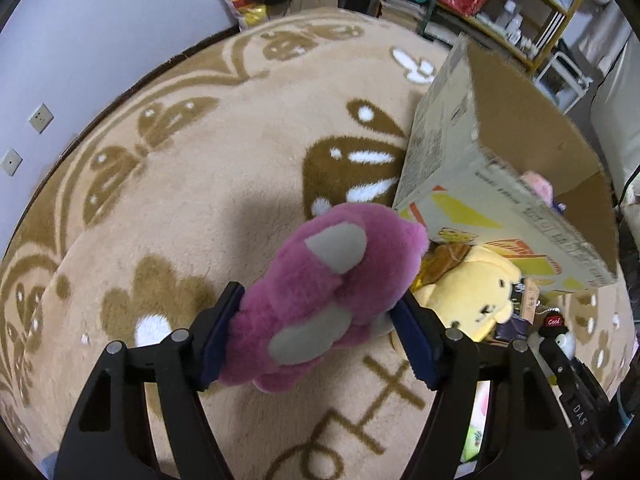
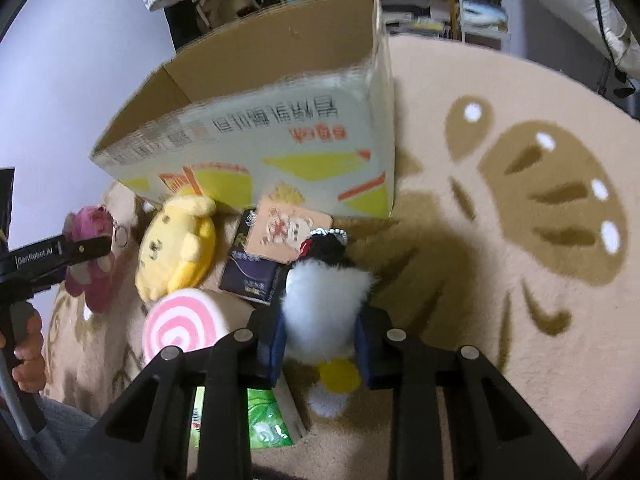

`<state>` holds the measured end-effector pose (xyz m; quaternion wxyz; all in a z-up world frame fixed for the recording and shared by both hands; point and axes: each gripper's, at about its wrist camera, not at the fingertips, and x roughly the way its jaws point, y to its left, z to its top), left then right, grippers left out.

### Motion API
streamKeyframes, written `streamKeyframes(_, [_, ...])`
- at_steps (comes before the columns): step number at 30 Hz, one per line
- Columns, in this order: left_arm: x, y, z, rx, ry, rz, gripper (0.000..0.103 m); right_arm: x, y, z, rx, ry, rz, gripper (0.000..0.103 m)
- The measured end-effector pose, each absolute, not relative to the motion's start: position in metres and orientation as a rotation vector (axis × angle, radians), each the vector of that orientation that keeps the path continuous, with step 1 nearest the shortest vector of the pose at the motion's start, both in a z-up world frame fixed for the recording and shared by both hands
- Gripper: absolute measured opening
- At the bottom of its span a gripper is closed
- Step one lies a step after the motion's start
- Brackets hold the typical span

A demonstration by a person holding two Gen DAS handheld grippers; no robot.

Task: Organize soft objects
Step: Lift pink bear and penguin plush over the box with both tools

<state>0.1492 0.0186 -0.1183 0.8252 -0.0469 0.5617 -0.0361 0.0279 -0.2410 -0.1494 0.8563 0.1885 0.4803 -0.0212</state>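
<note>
Pink plush bear point(image 1: 320, 300) and penguin plush point(image 2: 326, 300) sit gripped in our left gripper point(image 1: 316, 336) and right gripper point(image 2: 320, 344) fingers; we should lift both clear over the cardboard box point(image 2: 256, 136) rim before releasing.

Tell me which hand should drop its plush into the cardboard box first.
Probably the right. Its tool grips the penguin plush directly facing the cardboard box. The left tool holds the pink bear, with the box off to its side.

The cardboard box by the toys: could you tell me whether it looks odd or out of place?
The cardboard box stands upright and open-topped on the rug, but its printing reads upside down, so it rests inverted. Otherwise it looks intact.
</note>
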Motion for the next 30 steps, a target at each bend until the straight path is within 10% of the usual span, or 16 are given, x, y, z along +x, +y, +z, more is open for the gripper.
streamKeyframes(30, [0.066,0.009,0.051,0.038,0.591,-0.137,0.073,-0.005,-0.231,0.006,0.202,0.564,-0.057,0.030])
